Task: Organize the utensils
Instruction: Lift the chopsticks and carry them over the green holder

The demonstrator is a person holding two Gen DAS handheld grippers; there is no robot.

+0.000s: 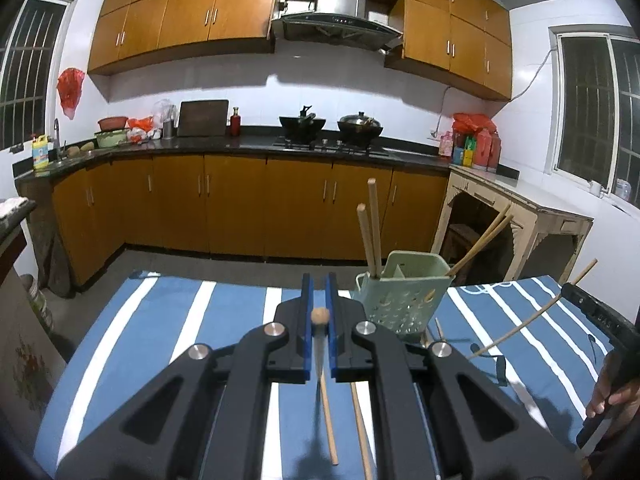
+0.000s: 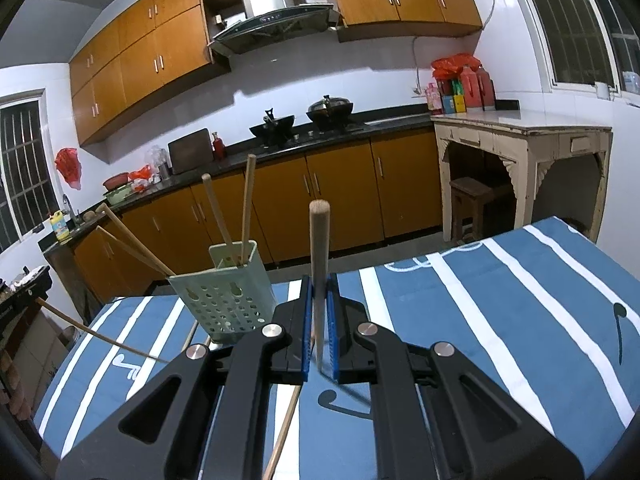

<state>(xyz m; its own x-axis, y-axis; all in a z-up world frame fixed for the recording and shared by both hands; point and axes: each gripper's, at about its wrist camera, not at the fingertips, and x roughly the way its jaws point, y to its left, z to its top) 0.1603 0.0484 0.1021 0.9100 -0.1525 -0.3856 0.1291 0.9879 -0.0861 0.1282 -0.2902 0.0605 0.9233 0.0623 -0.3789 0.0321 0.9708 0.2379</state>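
While both grippers sit above the striped cloth, each has its jaws pinched nearly together on a chopstick. The left gripper (image 1: pixel 319 316) clamps a wooden chopstick (image 1: pixel 320 315) seen end-on, its round butt showing between the blue pads and its shaft running back toward the camera. The right gripper (image 2: pixel 320 320) clamps a second chopstick (image 2: pixel 319 248) that stands close to upright, butt end up and above the fingertips, tip down between the pads.

The green perforated utensil holder (image 1: pixel 402 296) stands on the table just right of the left gripper's fingers (in the right wrist view it is just left of the fingers). Two chopsticks (image 1: pixel 372 232) stand near upright in its rear slot, and two more (image 1: pixel 480 242) lean out over its side. Loose chopsticks lie on the cloth: one (image 1: pixel 362 432) under the left gripper body, one (image 2: pixel 284 428) under the right gripper body. The thin stick (image 1: pixel 520 326) near the right gripper's housing in the left wrist view: cannot tell whether it is the held one.

The surface is a table with a blue-and-white striped cloth (image 2: pixel 500 320) with music-note prints. The room is a kitchen: orange wood cabinets (image 1: pixel 240 200), dark countertop (image 1: pixel 256 144), two woks on the hob (image 1: pixel 332 126), range hood (image 1: pixel 340 12), barred windows on both sides, worn cream side table (image 2: pixel 520 140) with red containers on top.
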